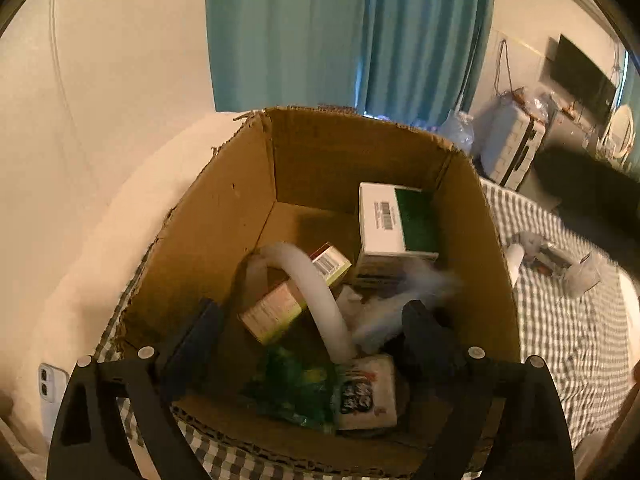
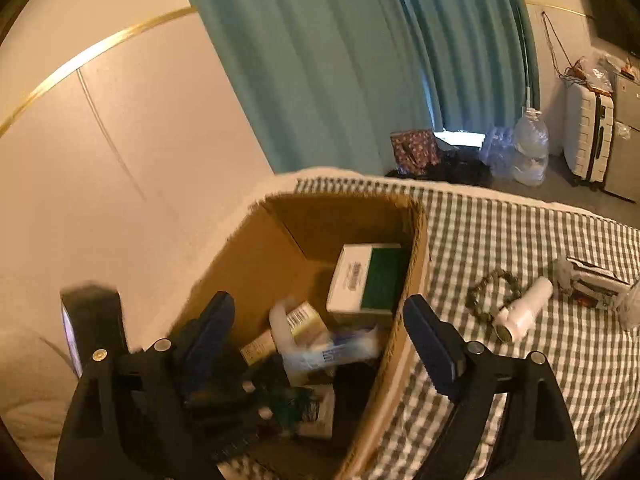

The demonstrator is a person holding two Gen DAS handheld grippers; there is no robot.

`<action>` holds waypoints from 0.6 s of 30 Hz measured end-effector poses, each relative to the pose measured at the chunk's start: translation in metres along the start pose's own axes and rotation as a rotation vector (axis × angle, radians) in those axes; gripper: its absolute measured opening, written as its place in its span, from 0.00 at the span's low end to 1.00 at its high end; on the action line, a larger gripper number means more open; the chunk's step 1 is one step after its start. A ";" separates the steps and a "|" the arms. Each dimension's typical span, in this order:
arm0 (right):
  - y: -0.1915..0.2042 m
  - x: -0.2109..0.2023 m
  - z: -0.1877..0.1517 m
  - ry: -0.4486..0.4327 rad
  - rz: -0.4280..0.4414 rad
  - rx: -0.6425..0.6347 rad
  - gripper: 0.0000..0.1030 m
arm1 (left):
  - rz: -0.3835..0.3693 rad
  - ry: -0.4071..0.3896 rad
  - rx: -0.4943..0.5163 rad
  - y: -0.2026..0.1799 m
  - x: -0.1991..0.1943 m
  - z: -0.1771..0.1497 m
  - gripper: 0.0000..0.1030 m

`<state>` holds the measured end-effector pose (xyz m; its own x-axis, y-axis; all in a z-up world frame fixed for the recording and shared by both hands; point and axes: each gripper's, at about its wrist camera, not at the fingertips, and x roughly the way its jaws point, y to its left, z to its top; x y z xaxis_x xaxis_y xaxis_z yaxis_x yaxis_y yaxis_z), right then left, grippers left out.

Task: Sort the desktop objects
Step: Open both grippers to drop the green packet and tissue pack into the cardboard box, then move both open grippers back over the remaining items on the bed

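Two claws, both spread apart and empty, both poised over the cardboard box [image 1: 224, 216]. Left claw [image 1: 312, 320] hangs inside the box mouth above the pile: curved white tube [image 1: 316, 292] draped over a small yellow-green carton [image 1: 280, 308], green packet [image 1: 292, 392] and a white pack with dark print [image 1: 368, 392] near, white-and-green box [image 1: 396, 224] against the far right wall. A blurred white wrapper [image 1: 400, 300] sits mid-pile, looks like it's just landing.

Right claw [image 2: 320, 336] straddles the box's right wall, one finger inside, one over the checked cloth [image 2: 520, 400].

Still unsorted on the cloth, right of the box: bead bracelet [image 2: 492, 292], white cylinder bottle [image 2: 524, 308] touching it, a clear-wrapped pack [image 2: 596, 284] further right.

Step, as I read it: drop done, go for the next item. Lift the right claw clear of the wall before swinging right, or it drags the box. Take the bottle across its body, not the end; keep the bracelet out of the pinch.
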<state>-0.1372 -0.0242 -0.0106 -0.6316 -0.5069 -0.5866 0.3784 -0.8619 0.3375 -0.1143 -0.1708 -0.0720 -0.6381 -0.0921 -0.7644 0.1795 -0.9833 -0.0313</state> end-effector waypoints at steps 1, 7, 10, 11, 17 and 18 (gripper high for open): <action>0.000 -0.005 0.000 -0.014 0.000 -0.001 0.84 | 0.009 0.009 0.009 -0.001 0.000 0.000 0.92; -0.024 -0.052 -0.011 -0.094 -0.079 0.024 0.84 | 0.019 -0.010 0.019 -0.017 -0.020 0.000 0.92; -0.049 -0.079 -0.019 -0.110 -0.134 0.055 0.84 | -0.003 -0.044 0.032 -0.035 -0.040 0.000 0.92; -0.057 -0.088 -0.023 -0.116 -0.150 0.068 0.84 | -0.011 -0.056 0.040 -0.042 -0.047 -0.001 0.92; -0.109 -0.150 -0.041 -0.157 -0.264 0.109 0.84 | -0.079 -0.102 0.084 -0.097 -0.077 -0.012 0.93; -0.118 -0.161 -0.045 -0.163 -0.283 0.116 0.84 | -0.099 -0.097 0.087 -0.110 -0.080 -0.015 0.93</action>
<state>-0.0496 0.1592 0.0114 -0.8037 -0.2338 -0.5471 0.0985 -0.9591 0.2652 -0.0717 -0.0528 -0.0172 -0.7194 -0.0042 -0.6946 0.0486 -0.9978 -0.0444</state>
